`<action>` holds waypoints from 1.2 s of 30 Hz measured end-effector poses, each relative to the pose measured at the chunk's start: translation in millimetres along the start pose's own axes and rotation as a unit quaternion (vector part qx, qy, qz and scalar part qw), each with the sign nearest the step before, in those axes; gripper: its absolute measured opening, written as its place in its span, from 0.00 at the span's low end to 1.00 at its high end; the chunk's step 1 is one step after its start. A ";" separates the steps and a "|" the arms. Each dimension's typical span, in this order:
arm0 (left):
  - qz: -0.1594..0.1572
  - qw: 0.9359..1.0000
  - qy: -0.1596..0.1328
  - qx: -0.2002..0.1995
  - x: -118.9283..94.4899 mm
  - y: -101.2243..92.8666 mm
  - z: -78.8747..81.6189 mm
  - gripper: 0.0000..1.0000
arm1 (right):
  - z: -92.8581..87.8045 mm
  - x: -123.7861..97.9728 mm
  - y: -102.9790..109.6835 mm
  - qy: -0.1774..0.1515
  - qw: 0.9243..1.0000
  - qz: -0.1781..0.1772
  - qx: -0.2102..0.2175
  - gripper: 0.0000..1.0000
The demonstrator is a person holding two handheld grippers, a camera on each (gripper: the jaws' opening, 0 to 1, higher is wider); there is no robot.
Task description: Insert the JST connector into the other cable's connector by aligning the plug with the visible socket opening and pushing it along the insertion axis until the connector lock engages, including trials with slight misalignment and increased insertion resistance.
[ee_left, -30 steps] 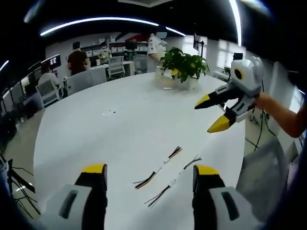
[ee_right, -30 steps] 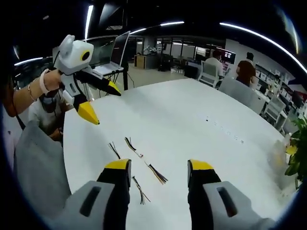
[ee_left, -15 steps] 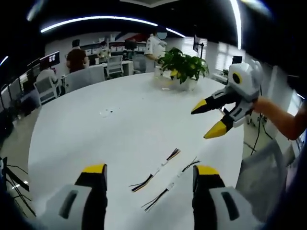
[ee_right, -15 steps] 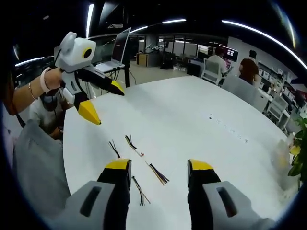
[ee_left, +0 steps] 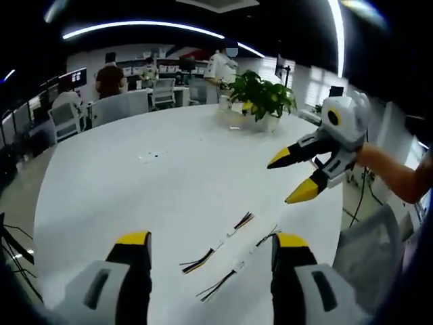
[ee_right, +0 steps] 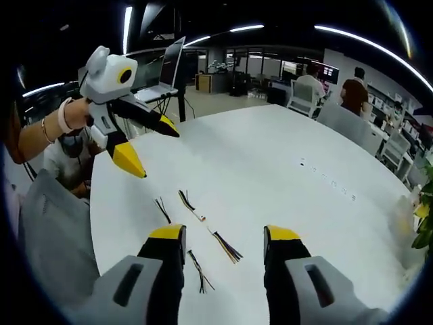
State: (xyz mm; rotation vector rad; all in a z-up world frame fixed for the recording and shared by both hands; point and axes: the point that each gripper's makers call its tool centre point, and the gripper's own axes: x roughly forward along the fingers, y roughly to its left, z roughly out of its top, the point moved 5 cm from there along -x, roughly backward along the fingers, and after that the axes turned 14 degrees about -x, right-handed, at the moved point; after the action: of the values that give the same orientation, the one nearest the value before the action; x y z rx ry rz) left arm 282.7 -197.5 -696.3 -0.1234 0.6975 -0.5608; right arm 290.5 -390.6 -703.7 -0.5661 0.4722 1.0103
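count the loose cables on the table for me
2. Both lie side by side on the white table: one cable farther from the left gripper, the other cable nearer its right jaw.

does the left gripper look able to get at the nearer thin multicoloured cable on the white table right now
Probably yes. The left gripper is open, and the nearer thin multicoloured cable lies flat on the white table just ahead between its jaws, with nothing over it. The right gripper hangs off to the side.

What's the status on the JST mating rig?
Left gripper open, empty, above table. Right gripper open, empty. Two cables lie side by side, unmated, not yet picked up. Nothing in the way.
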 end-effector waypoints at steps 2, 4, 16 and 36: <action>0.000 1.000 0.004 -0.001 1.4 0.8 -2.3 0.67 | -0.3 1.3 -0.4 0.002 1.000 0.002 0.001 0.43; -0.001 1.000 0.004 -0.002 2.4 1.4 -3.6 0.67 | -0.7 2.3 -0.4 0.002 1.000 0.004 0.001 0.43; -0.002 1.000 0.018 -0.003 10.4 4.2 -12.3 0.65 | -7.9 9.7 0.4 0.009 1.000 0.012 0.010 0.40; -0.004 0.999 0.027 -0.024 20.2 7.3 -20.3 0.65 | -11.5 20.6 2.5 0.011 0.999 0.030 0.018 0.36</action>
State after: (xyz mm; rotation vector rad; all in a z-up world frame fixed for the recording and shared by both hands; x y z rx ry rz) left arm 285.7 -200.4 -725.6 -0.1567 0.7636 -0.5573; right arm 296.4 -383.5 -725.6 -0.5344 0.5279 1.0515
